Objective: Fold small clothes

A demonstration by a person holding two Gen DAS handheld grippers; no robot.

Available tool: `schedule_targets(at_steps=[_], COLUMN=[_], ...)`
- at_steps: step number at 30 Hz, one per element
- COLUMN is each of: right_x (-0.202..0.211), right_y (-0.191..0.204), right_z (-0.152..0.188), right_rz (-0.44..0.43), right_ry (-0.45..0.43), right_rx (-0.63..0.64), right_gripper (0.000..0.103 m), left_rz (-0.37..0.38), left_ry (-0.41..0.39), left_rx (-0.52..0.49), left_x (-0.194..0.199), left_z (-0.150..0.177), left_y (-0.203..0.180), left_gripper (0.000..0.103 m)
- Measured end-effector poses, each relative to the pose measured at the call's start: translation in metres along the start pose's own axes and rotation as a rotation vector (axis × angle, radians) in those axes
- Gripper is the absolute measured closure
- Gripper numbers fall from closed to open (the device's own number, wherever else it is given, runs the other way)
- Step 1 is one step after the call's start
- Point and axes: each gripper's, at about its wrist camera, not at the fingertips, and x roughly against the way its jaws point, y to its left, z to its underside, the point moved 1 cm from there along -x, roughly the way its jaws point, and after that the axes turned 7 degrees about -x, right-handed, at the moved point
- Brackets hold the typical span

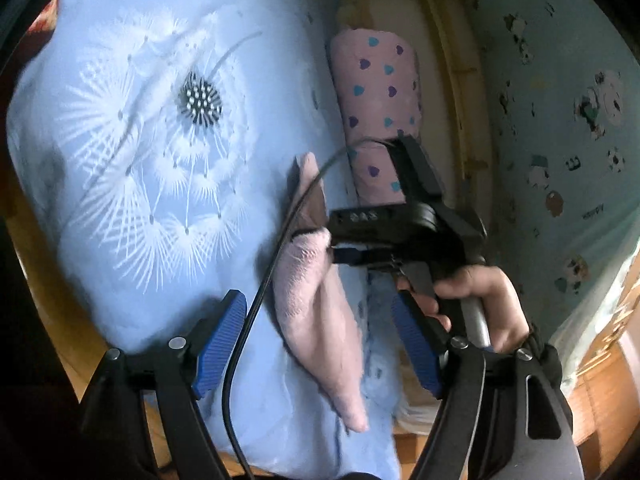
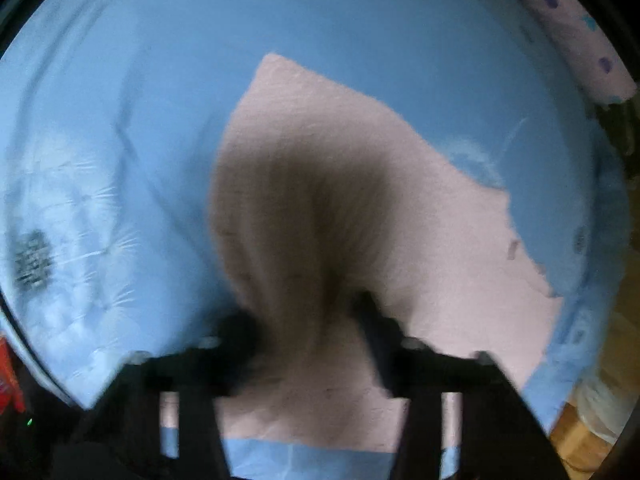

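Observation:
A small pale pink garment (image 1: 316, 312) lies on a light blue quilt (image 1: 160, 140) with a white dandelion print. My left gripper (image 1: 320, 340) is open, its blue pads (image 1: 224, 336) standing either side of the garment's near part without pressing on it. A person's hand (image 1: 476, 296) holds my right gripper (image 1: 334, 246) pointing down at the garment's far end. In the blurred right wrist view the pink garment (image 2: 420, 220) gathers up into a shadowed fold between the fingers of the right gripper (image 2: 308, 316), which is shut on it.
A rolled pink blanket (image 1: 376, 112) with heart prints lies along the quilt's right side, beside a teal wall (image 1: 560, 120) with stickers. A black cable (image 1: 256, 304) runs across the garment. Wooden floor (image 1: 600, 392) shows at lower right.

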Motion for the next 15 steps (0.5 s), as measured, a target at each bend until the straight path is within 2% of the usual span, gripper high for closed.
schedule_targets(at_steps=[1, 3, 5, 7, 9, 11, 13, 15], right_x=[0.0, 0.001, 0.001, 0.005, 0.007, 0.009, 0.011, 0.003], right_y=[-0.007, -0.02, -0.042, -0.065, -0.087, -0.113, -0.138, -0.188], right_z=[0.005, 0.01, 0.014, 0.02, 0.027, 0.041, 0.059, 0.08], right_rz=[-0.018, -0.078, -0.157, -0.287, -0.385, -0.481, -0.539, -0.563], right_ry=[-0.013, -0.038, -0.067, -0.121, -0.16, -0.21, -0.261, -0.314], right_rx=[0.009, 0.01, -0.013, -0.049, -0.074, -0.085, -0.091, -0.134], right_gripper=[0.06, 0.052, 0.036, 0.033, 0.032, 0.031, 0.031, 0.031], left_rz=[-0.017, -0.05, -0.065, -0.048, -0.052, -0.072, -0.103, -0.118], left_ry=[-0.01, -0.031, -0.061, -0.133, -0.176, -0.139, -0.062, 0.029], left_rx=[-0.014, -0.03, -0.029, -0.053, -0.13, -0.196, -0.189, -0.164], left_x=[-0.001, 0.001, 0.007, 0.025, 0.037, 0.034, 0.018, -0.003], left_z=[-0.001, -0.004, -0.012, -0.026, -0.039, -0.051, -0.054, -0.05], left_y=[-0.001, 0.0, 0.001, -0.004, -0.017, -0.026, -0.021, -0.012], left_gripper=[0.047, 0.047, 0.048, 0.048, 0.048, 0.048, 0.049, 0.053])
